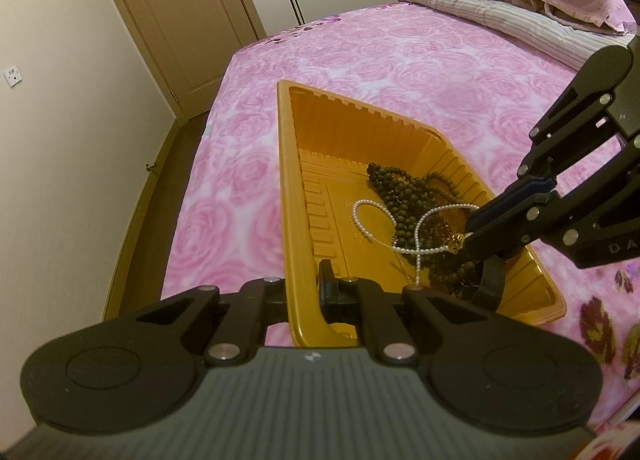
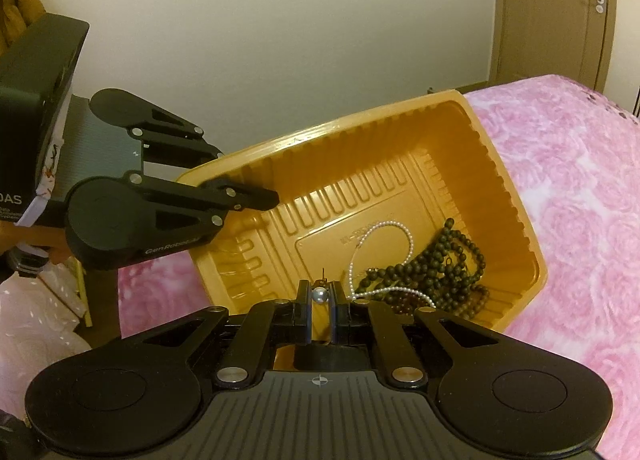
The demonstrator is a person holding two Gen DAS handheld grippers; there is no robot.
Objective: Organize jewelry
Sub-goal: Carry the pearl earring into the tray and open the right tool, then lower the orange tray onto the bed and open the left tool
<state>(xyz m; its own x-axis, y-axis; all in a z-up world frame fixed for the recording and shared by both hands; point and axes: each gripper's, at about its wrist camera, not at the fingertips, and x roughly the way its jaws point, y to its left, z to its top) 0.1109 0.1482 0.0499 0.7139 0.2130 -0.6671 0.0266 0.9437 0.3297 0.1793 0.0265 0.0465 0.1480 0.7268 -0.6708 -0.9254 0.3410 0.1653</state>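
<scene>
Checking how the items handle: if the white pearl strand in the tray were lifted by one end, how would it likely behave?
The pearl strand lies in loose loops, so it would probably hang limp. It crosses the dark bead necklaces, so it may snag or drag them. Its beads look small, so it is likely light.

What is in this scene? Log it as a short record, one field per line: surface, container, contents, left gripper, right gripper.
surface: bed with pink rose cover
container: gold plastic tray, tilted, one corner lifted
contents: dark bead strands heaped at one end; white pearl strand lying across them
left gripper: shut on the tray's rim
right gripper: shut on a small silver ball piece, over the tray
</scene>
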